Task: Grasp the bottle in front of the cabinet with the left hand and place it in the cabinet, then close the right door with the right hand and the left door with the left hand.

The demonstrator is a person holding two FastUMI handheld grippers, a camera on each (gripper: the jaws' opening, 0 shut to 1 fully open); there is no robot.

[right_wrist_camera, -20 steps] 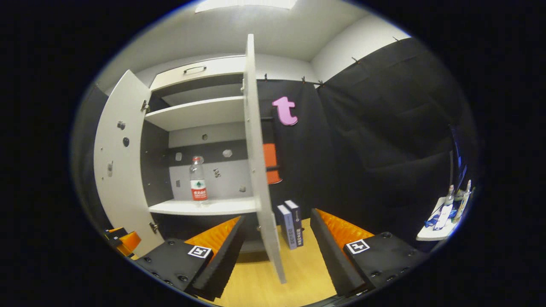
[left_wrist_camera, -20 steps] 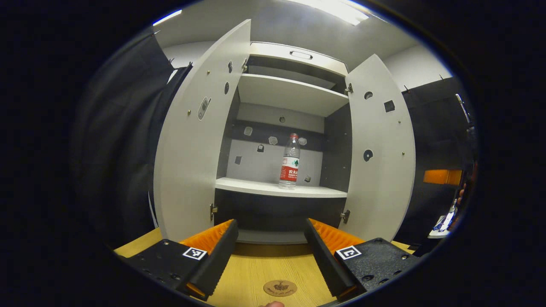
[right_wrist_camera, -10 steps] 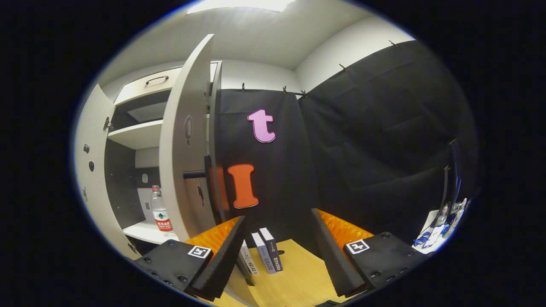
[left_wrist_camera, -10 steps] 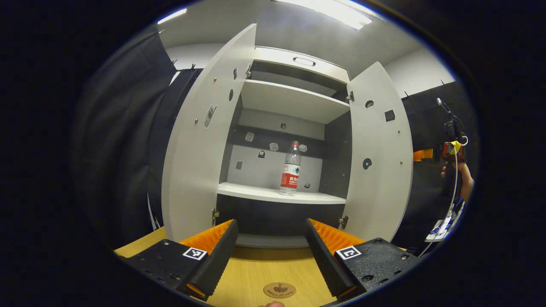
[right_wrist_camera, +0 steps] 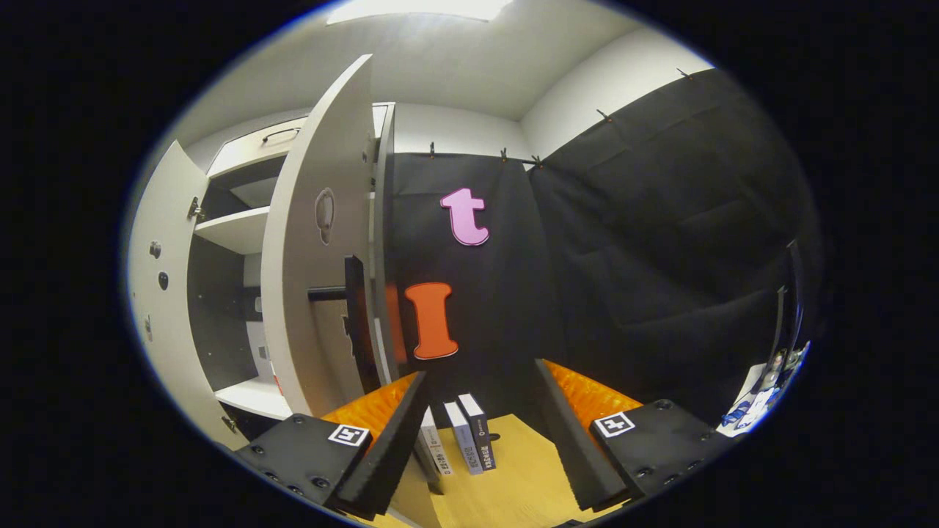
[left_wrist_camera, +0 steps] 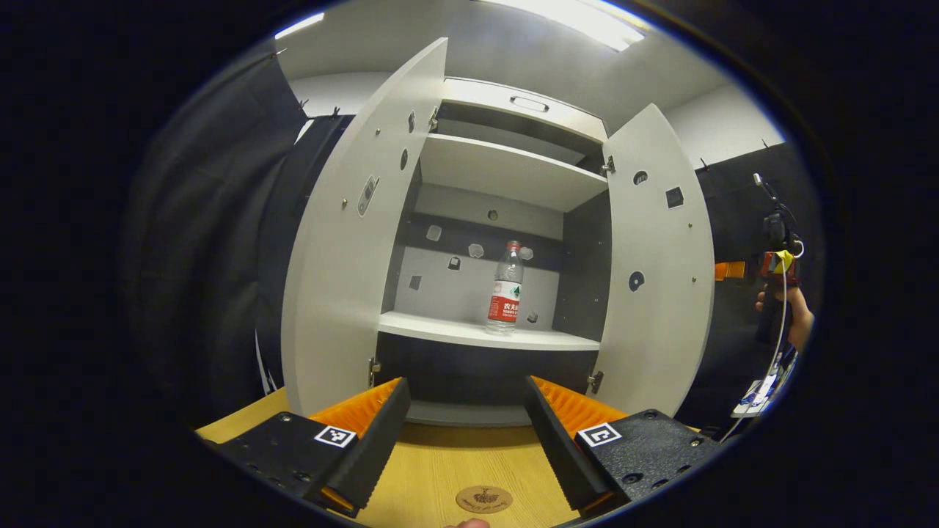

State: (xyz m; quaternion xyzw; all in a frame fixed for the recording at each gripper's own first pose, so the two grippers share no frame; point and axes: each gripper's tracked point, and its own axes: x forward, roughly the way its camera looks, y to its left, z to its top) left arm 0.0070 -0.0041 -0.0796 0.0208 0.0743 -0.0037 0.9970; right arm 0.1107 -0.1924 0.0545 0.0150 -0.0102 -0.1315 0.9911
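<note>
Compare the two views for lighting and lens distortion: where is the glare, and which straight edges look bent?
Left gripper view: a ceiling light glares at the top; the left door and right door bow outward, while the bottle stays sharp. Right gripper view: a ceiling light washes out the top; the right door curves strongly.

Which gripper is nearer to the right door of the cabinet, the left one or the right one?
The right. The right gripper is beside the right door's outer face, near its handle. The left gripper is back over the table, facing the open cabinet.
</note>
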